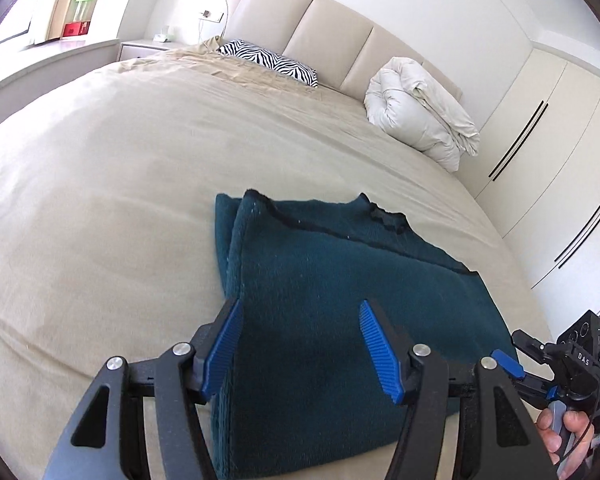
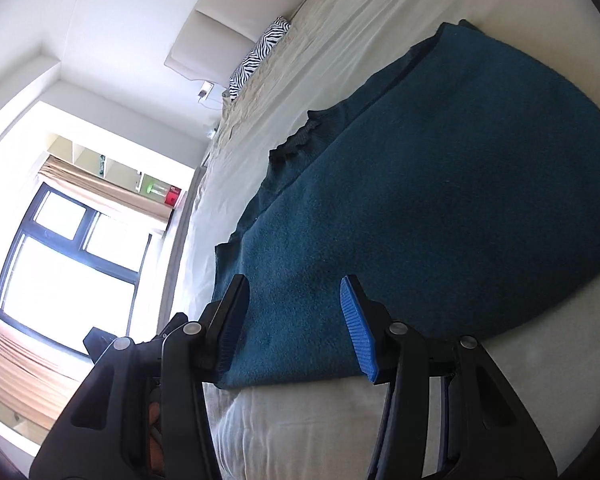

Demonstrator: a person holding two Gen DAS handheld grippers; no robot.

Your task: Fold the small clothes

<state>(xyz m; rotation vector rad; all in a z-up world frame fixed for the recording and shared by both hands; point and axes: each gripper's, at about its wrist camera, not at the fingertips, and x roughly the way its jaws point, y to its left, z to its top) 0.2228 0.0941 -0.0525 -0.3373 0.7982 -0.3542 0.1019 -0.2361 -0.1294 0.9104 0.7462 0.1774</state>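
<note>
A dark teal fleece garment [image 1: 324, 280] lies on the beige bed, partly folded, with a black-trimmed edge at its far side. My left gripper [image 1: 300, 352] is open, its blue pads just above the garment's near edge, nothing between them. My right gripper [image 2: 296, 328] is open too, tilted sideways, its fingers over the garment [image 2: 440, 184] near its near edge. The right gripper also shows in the left wrist view [image 1: 516, 364], low at the right, held by a hand.
The bed sheet [image 1: 120, 200] spreads wide to the left. A zebra-print pillow [image 1: 272, 62] and a rolled white duvet [image 1: 420, 108] lie by the padded headboard [image 1: 328, 28]. Wardrobe doors [image 1: 540, 140] stand on the right. A window [image 2: 68, 256] is beyond the bed.
</note>
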